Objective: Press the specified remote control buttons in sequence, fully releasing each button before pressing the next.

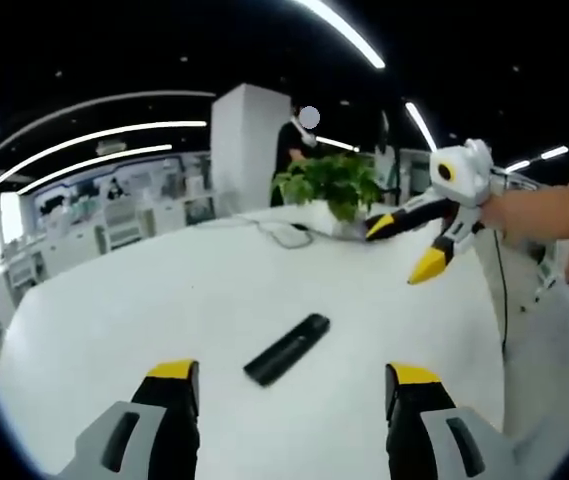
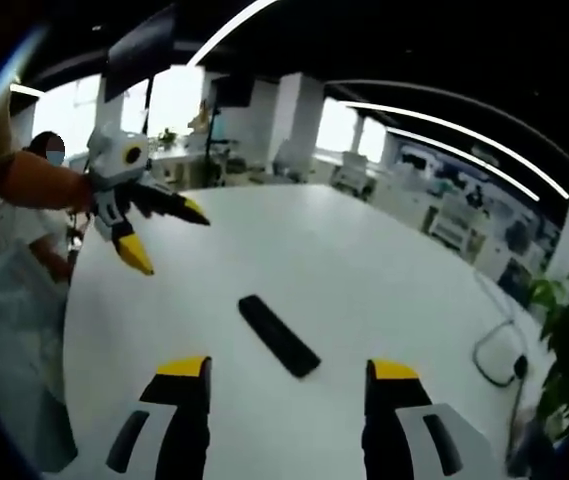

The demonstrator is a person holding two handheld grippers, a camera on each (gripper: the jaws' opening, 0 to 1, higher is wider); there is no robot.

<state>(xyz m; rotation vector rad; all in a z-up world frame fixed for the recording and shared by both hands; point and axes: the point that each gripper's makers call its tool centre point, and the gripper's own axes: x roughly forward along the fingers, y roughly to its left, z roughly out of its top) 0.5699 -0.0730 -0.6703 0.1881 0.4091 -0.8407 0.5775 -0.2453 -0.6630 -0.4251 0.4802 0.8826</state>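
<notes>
Left gripper view: the black remote control lies flat on the white desk, just ahead of the left gripper, whose yellow-tipped fingers stand wide apart with nothing between them. The right gripper hovers well above the desk near a potted plant, its fingers also spread and empty.

No button is being touched yet, I judge. To press well, bring one fingertip down squarely onto a single button, steady the remote control so it does not slide, then lift clear before the next.
</notes>
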